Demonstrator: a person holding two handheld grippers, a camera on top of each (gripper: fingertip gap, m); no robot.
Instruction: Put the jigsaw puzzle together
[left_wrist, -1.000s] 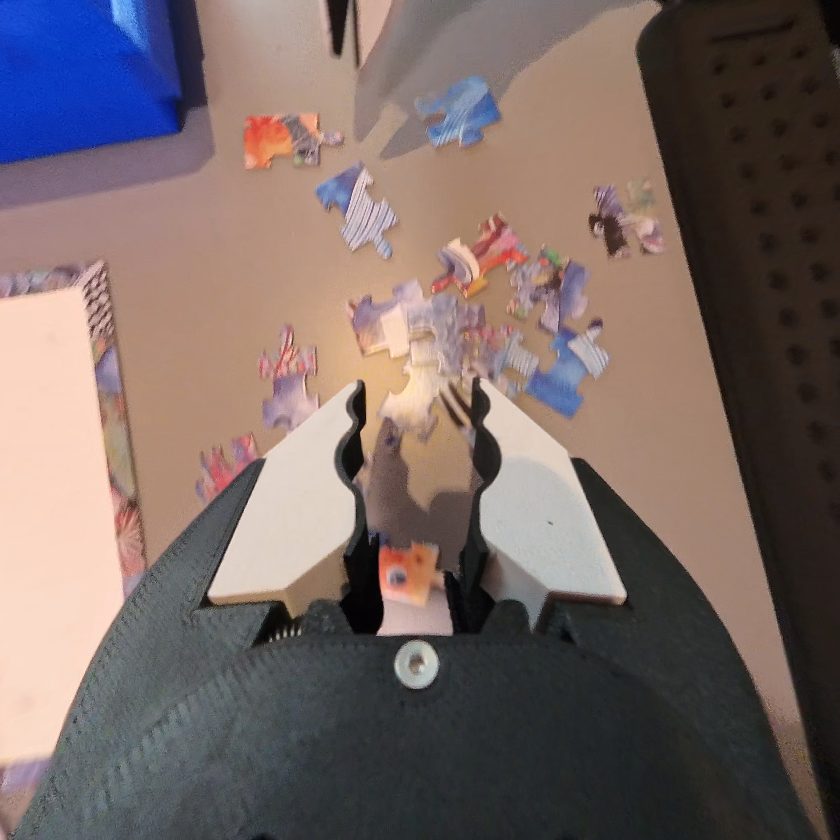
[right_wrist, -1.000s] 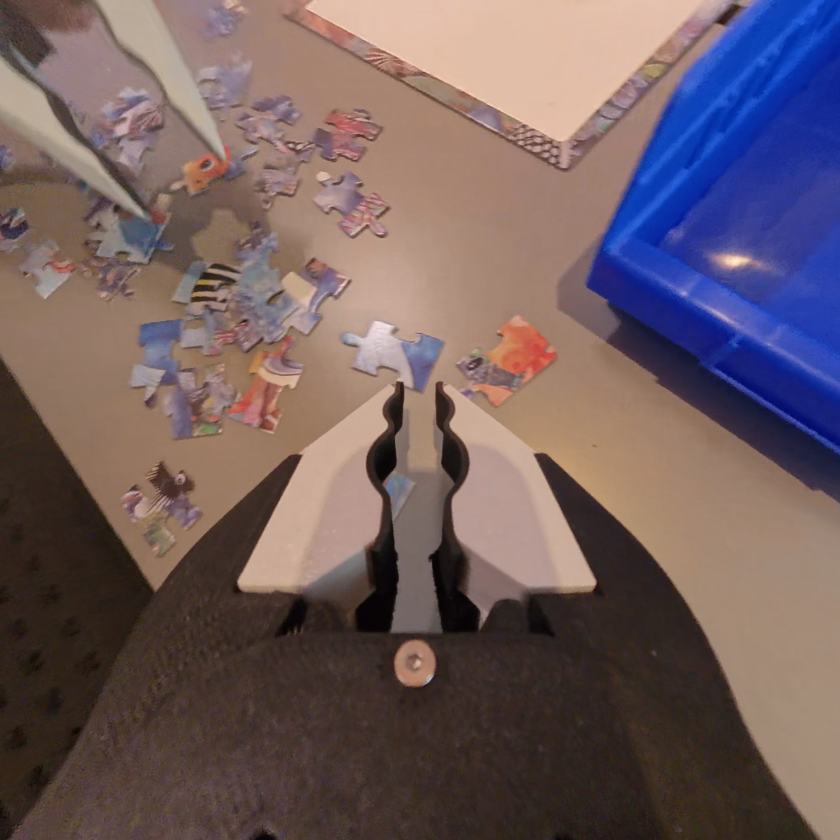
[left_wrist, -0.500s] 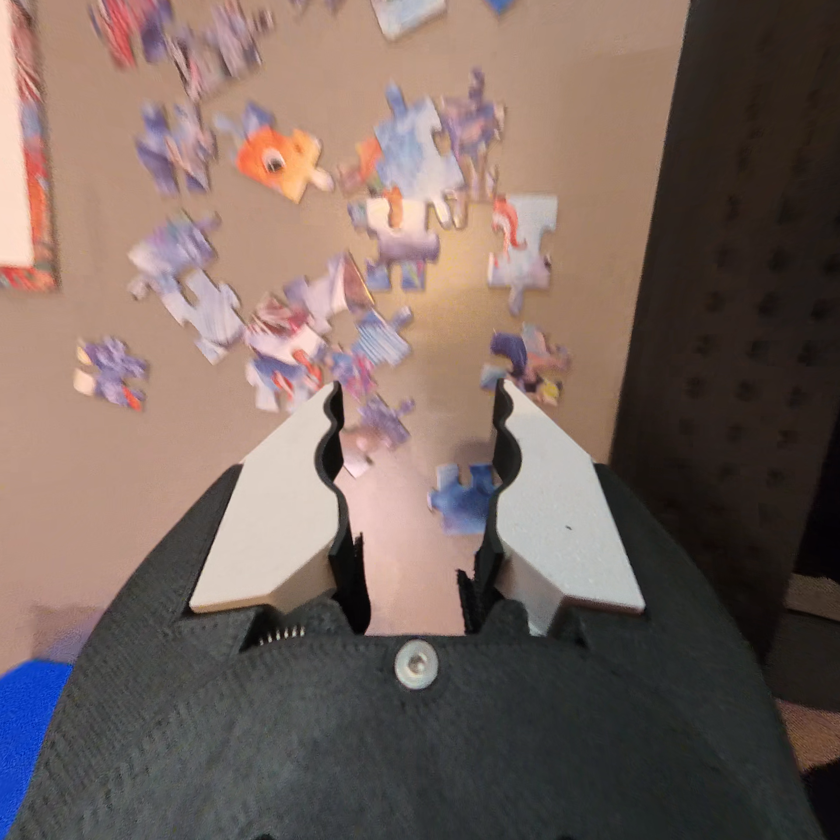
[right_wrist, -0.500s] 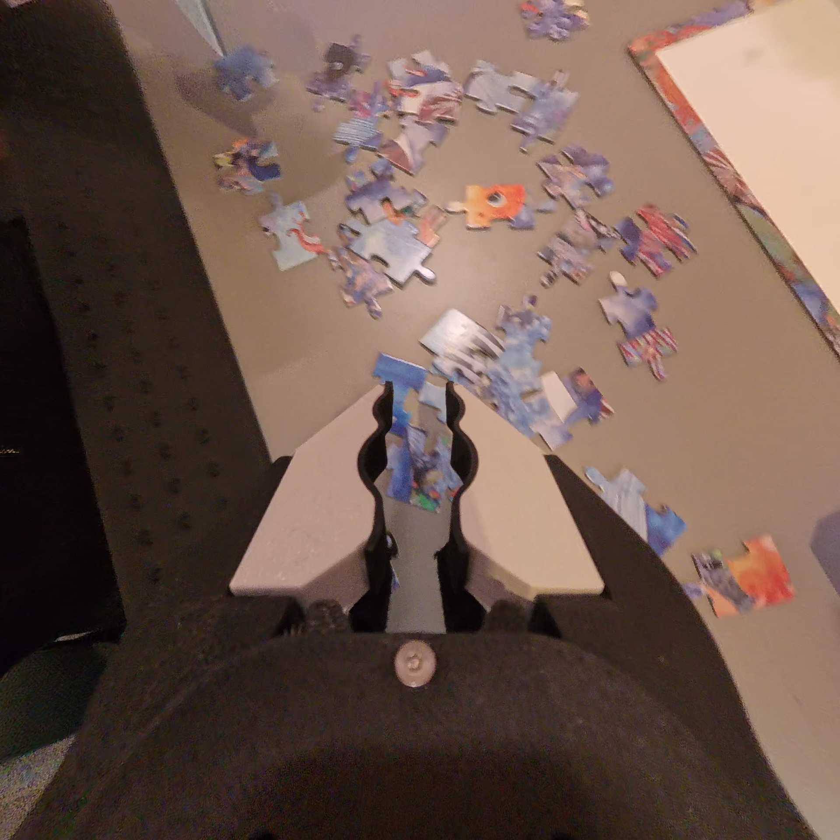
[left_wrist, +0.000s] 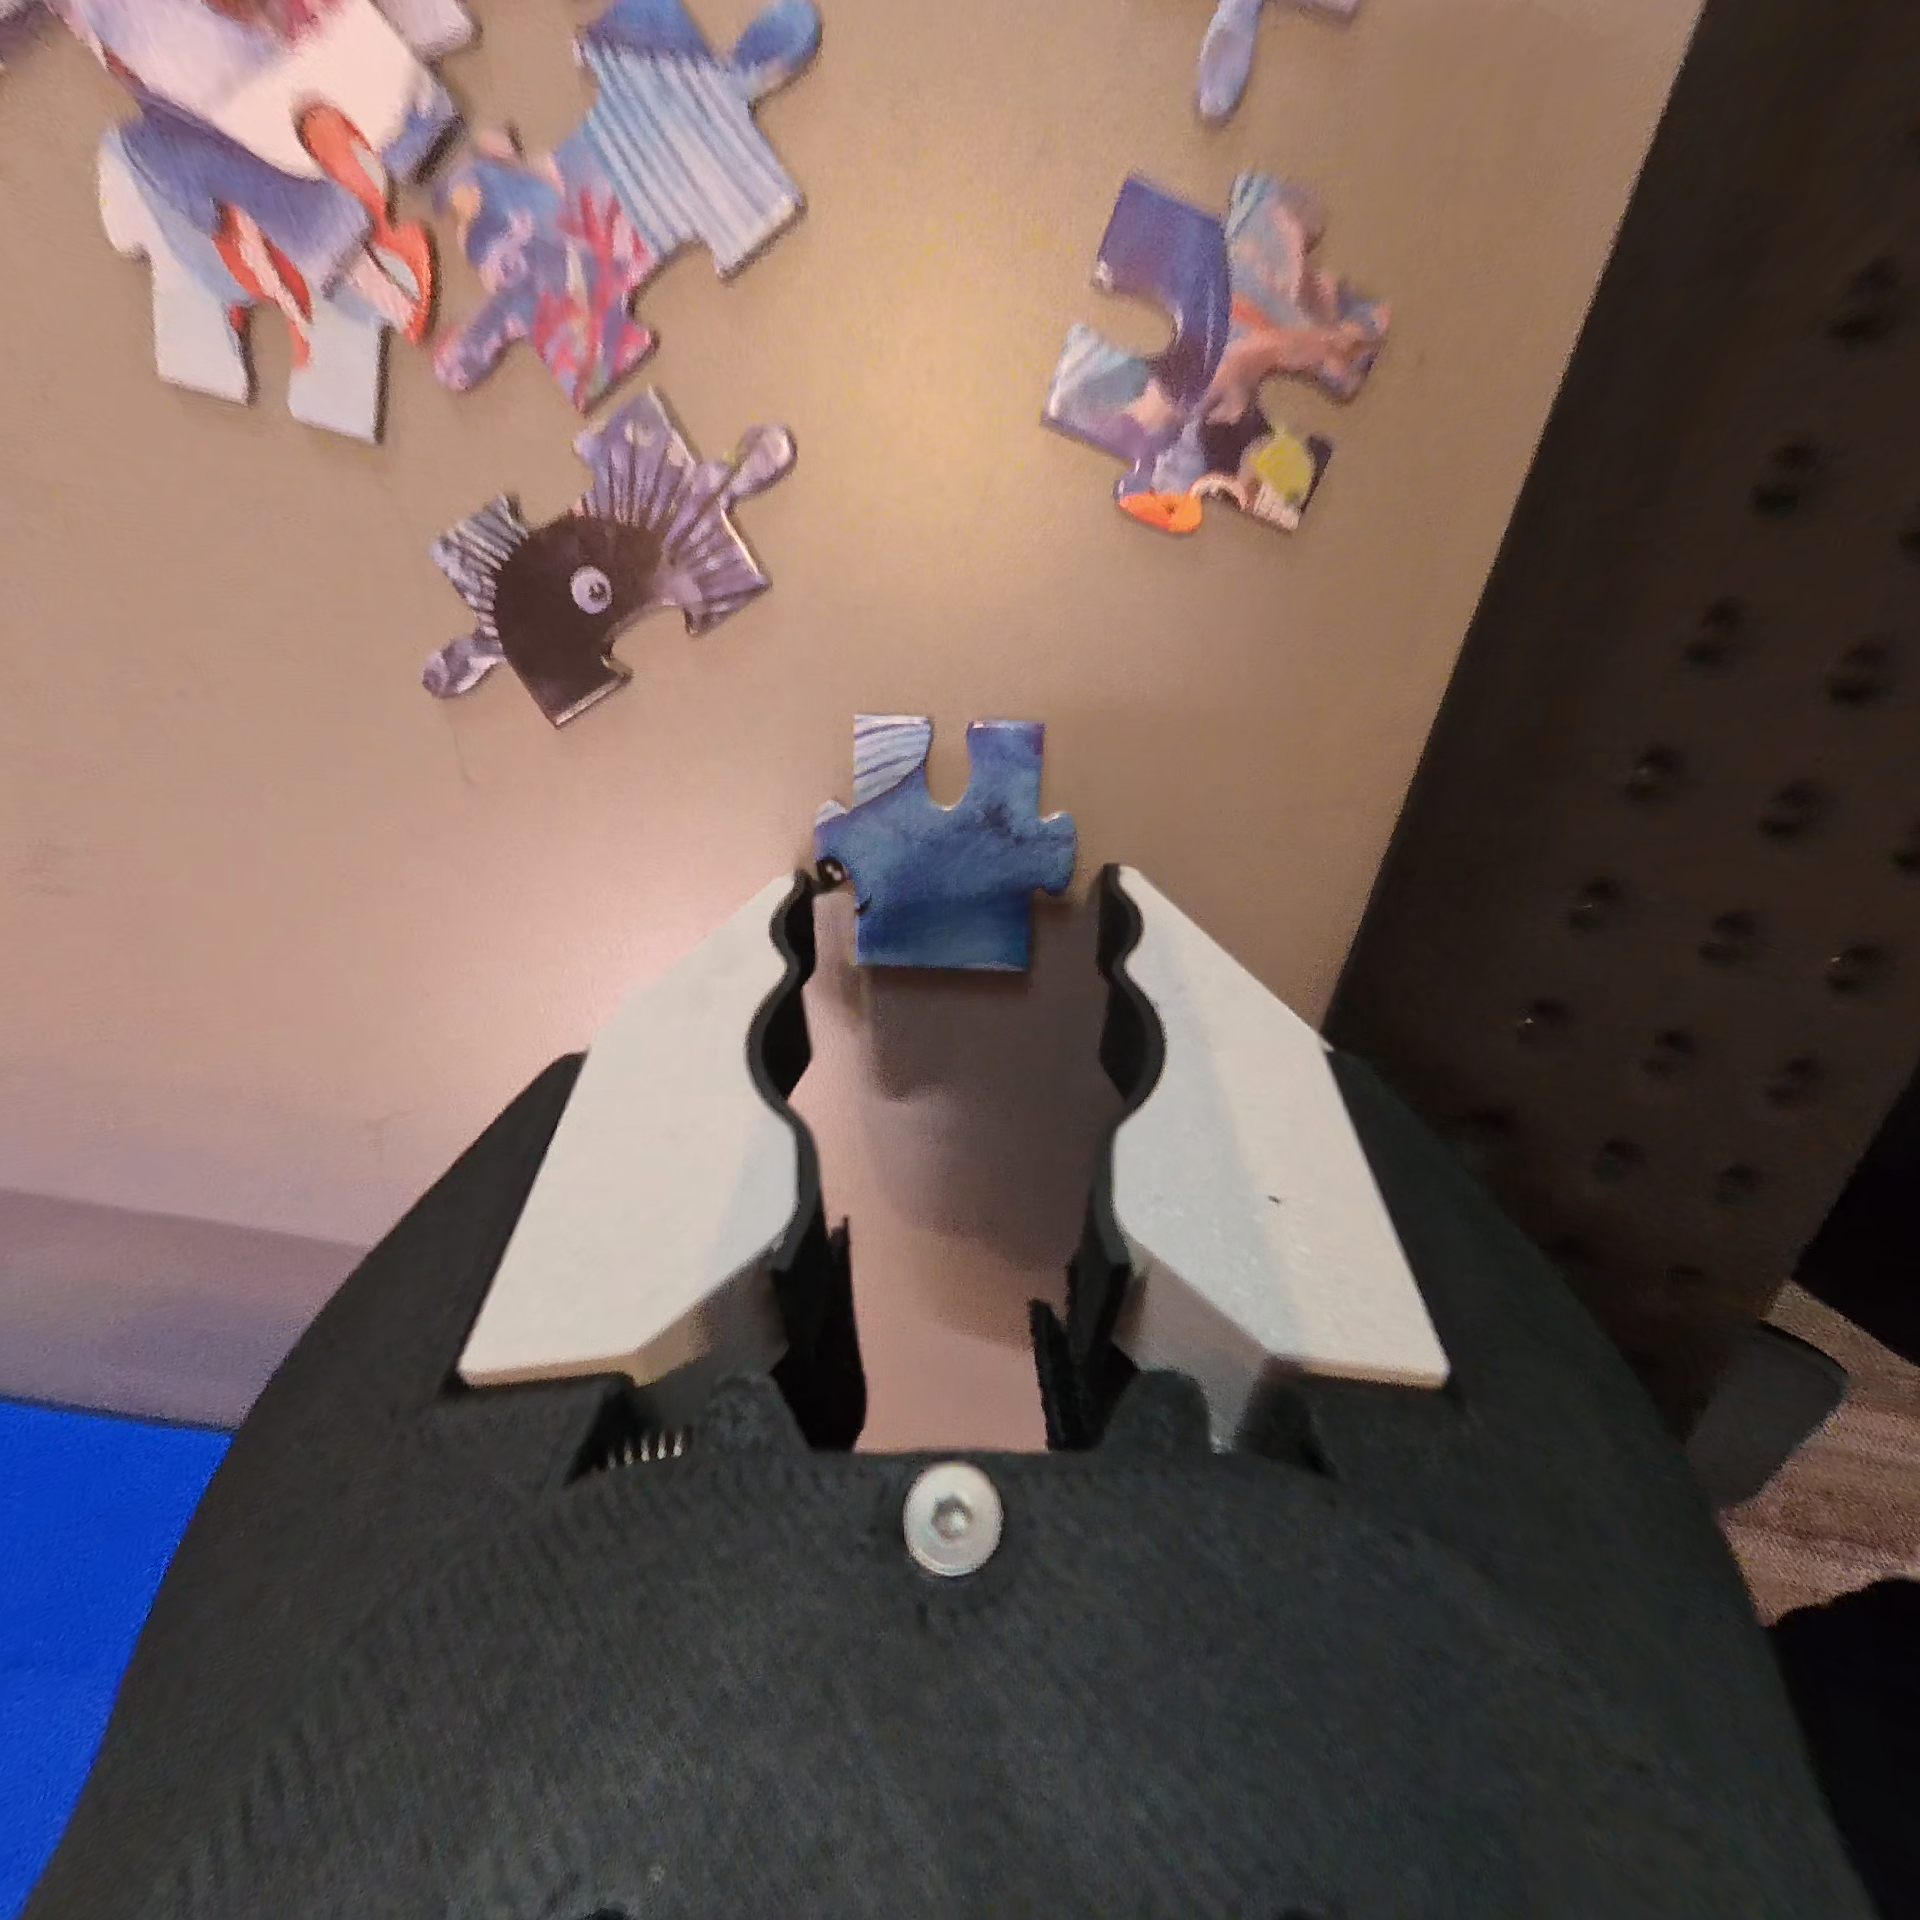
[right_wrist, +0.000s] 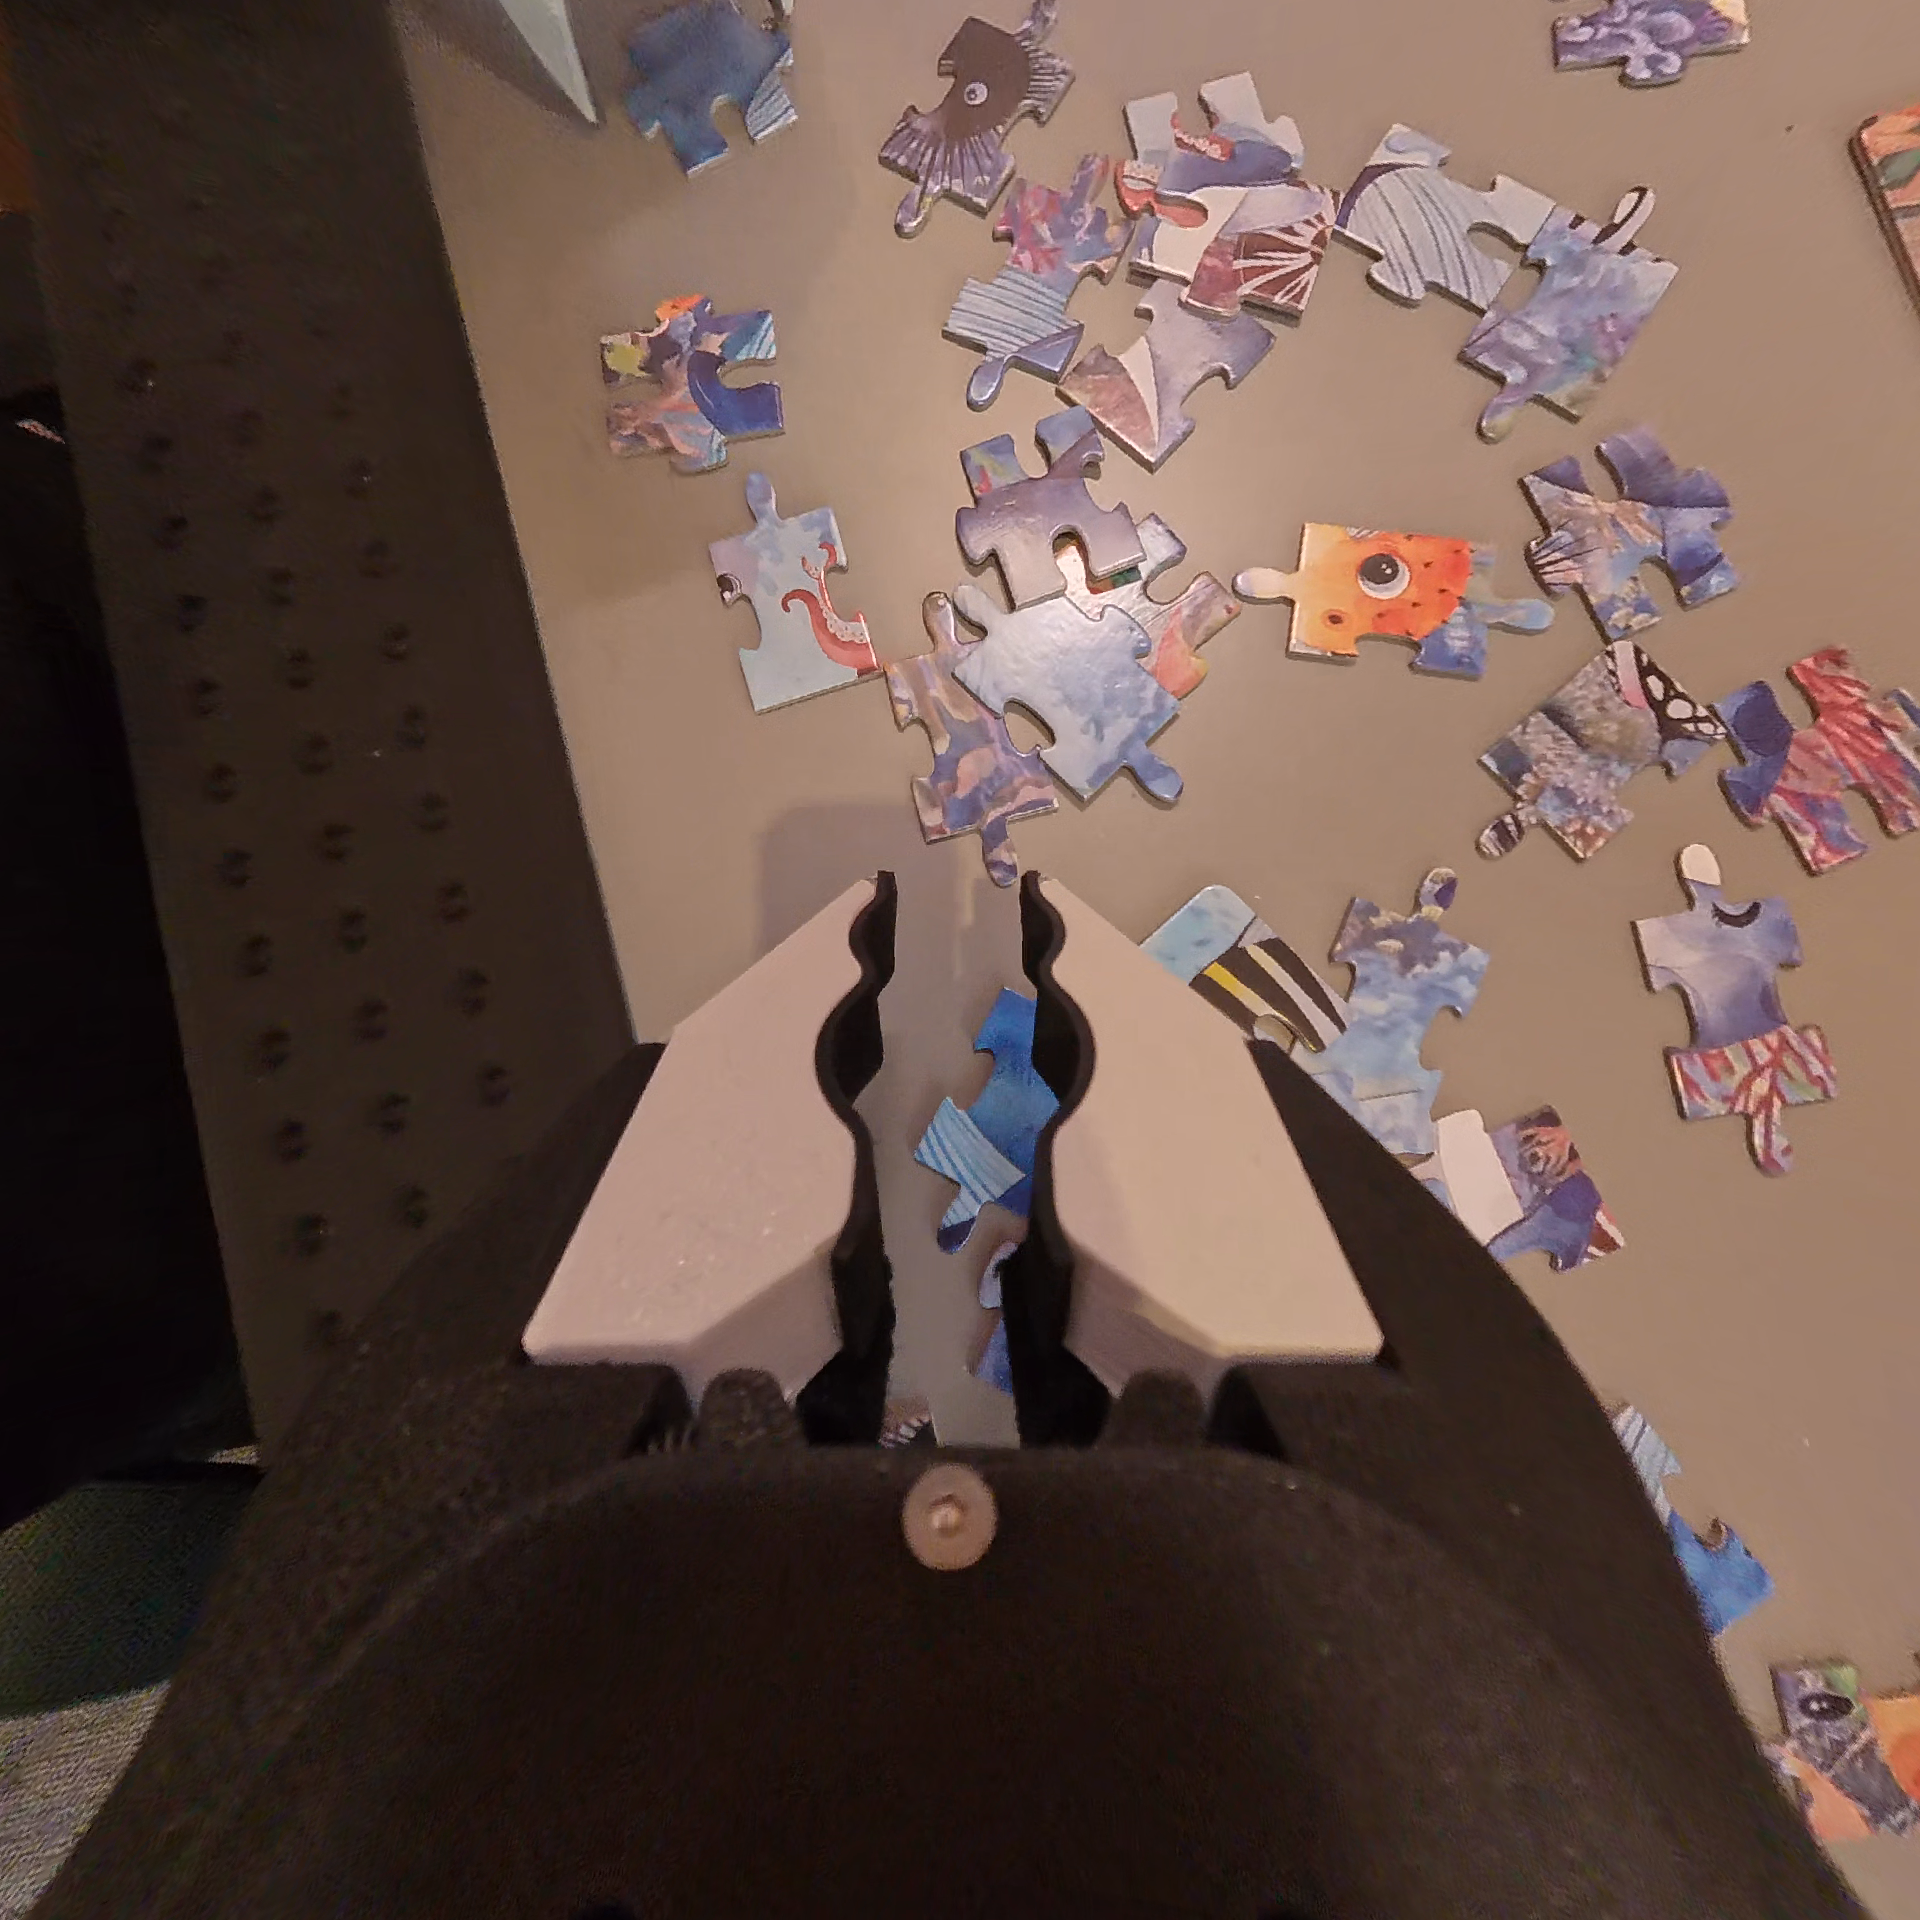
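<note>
In the left wrist view, the left gripper (left_wrist: 951, 883) is spread wide and holds nothing. A small deep-blue cardboard jigsaw piece (left_wrist: 945, 847) lies flat on the tan tabletop (left_wrist: 260, 883) just ahead of and between the fingertips, near the tabletop's edge where a black perforated panel (left_wrist: 1662, 727) borders it. Its socket notch points away from the camera and its straight side faces the gripper. It is roughly as wide as it is long, so no clear long axis shows. Farther off lie a piece with a black round fish (left_wrist: 597, 582), a striped blue piece (left_wrist: 675, 156) and a purple piece with a yellow patch (left_wrist: 1216, 364), all loose and separate, though some pieces at the top left overlap. A blue bin corner (left_wrist: 83, 1558) shows at lower left.

In the right wrist view, the right gripper (right_wrist: 951, 894) has its fingers drawn close with a narrow gap left between them and grasps nothing. The blue piece seen in that gap appears to lie on the tabletop beneath. Many loose pieces are scattered ahead, among them an orange fish piece (right_wrist: 1382, 603) with its long axis running across the view, and a pale piece with a red tentacle (right_wrist: 800, 613). The patterned corner of the puzzle frame (right_wrist: 1891, 187) is just visible at the right edge. The deep-blue piece appears again at the top, beside a pale fingertip of the left gripper.

Judging from this, no pieces look joined in these views, so almost the whole assembly seems left to do.
</note>
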